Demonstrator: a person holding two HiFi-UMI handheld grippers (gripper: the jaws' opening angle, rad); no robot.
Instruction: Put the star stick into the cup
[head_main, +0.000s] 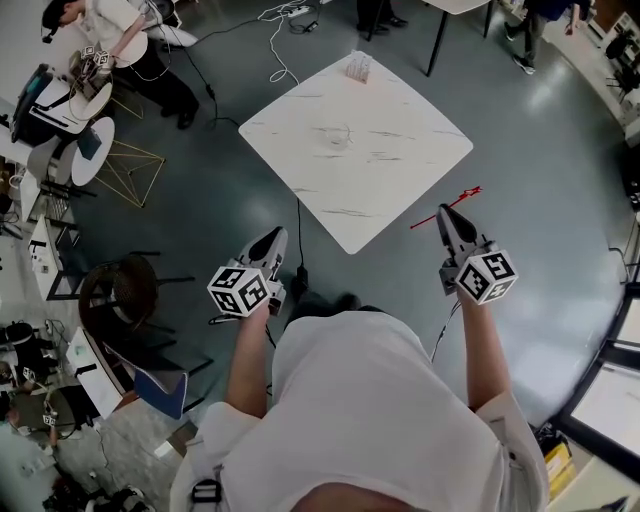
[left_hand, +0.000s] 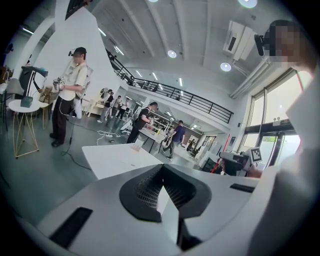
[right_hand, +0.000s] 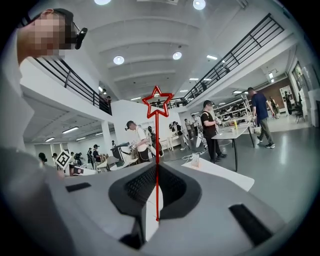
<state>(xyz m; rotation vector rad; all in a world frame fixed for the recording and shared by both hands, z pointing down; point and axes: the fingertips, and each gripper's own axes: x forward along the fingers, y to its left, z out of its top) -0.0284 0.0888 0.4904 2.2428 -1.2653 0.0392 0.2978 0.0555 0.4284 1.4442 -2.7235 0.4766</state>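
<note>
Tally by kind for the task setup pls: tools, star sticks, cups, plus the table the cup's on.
Tools: 2 (left tool, right tool)
Red star stick: 1, clamped in the right tool
Clear cup: 1
White table: 1
Total: 5

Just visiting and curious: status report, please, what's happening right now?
Left gripper shut, empty. Right gripper shut on star stick, short of table. Cup on far corner, nothing in the way.
</note>
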